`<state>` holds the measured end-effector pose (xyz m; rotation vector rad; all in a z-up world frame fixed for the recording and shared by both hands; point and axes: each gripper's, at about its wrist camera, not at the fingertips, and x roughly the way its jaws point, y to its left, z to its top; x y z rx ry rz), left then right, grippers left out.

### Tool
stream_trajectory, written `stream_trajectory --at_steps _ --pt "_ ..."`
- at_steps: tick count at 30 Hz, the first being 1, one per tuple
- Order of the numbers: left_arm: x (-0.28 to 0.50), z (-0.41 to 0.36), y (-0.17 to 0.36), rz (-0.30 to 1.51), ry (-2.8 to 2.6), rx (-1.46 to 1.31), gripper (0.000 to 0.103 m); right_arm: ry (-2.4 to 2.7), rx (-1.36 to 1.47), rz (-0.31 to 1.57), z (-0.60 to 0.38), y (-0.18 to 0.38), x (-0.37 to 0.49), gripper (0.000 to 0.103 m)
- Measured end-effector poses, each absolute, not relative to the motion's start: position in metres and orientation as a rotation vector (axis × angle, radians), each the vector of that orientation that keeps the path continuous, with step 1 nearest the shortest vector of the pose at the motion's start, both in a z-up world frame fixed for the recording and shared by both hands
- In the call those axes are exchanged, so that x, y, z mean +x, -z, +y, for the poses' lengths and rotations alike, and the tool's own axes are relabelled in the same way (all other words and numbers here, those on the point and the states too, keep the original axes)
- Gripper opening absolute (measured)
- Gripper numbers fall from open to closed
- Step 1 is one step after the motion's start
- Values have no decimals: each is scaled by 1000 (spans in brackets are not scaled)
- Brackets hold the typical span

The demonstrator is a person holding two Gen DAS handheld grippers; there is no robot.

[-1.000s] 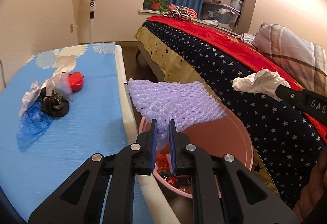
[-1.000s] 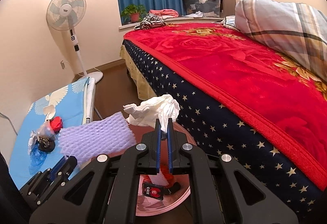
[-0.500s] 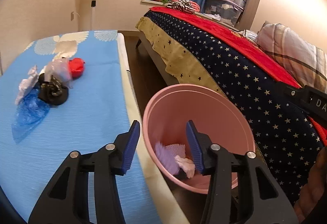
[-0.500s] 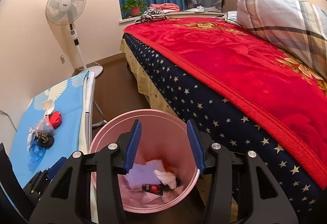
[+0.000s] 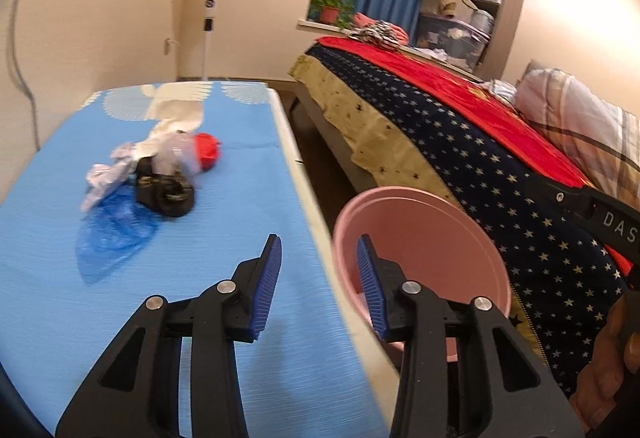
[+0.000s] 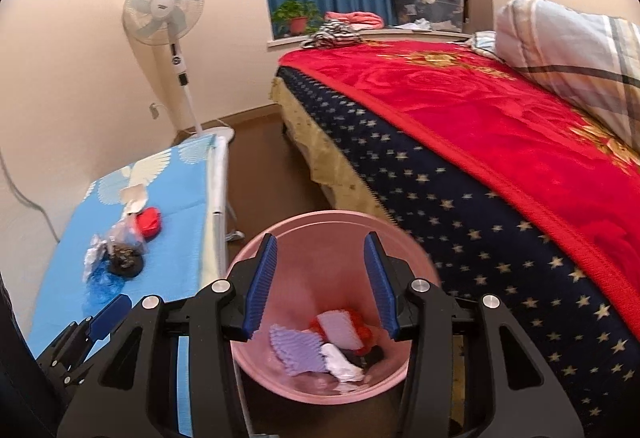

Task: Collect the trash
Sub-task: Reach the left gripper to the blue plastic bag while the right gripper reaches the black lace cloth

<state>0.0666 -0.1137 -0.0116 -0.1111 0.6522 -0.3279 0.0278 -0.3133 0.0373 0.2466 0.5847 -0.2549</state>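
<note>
A: Step in hand, as I read it: between loads. Left gripper [image 5: 318, 278] has its jaws spread wide with nothing between them, straddling the edge where the blue mat [image 5: 60, 278] meets the pink bin [image 5: 486, 238]. Right gripper [image 6: 320, 280] is likewise wide open and empty, poised directly over the bin's mouth.

B: Where's the trash?

A: Two lots. In the bin: a purple foam net [image 6: 298, 352], a white crumpled tissue [image 6: 342, 362], and red and black scraps beneath. On the mat: a pile well apart from both grippers, made up of a black crumpled bag [image 5: 166, 192], a blue plastic film [image 5: 112, 234], a red piece [image 5: 206, 154], and clear and white wrappers lying over them.

B: Next move?

A: My judgement: reach the left gripper forward and left to the pile. The pieces overlap, so a pinch should pick one edge, perhaps the black bag, which stands proud. The film lies flat and looks hard to grip.

B: What do the views give separately?

A: Only the right wrist view sees the bin's contents; the left shows little beyond the inner wall. The left gives the pile close, though blurred, and a hand [image 5: 608, 358] at lower right.
</note>
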Motion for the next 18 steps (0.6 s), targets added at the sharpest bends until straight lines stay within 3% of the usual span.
stream_trajectory --at_steps 3,10,18 --pt "69 -96 11 648 284 -124 39 214 242 583 -295 -36 35 42" --pt "76 -43 12 619 120 -166 39 87 244 589 -250 -25 60 28" --pt "87 20 24 623 -95 -249 39 -75 248 615 -193 -4 103 26"
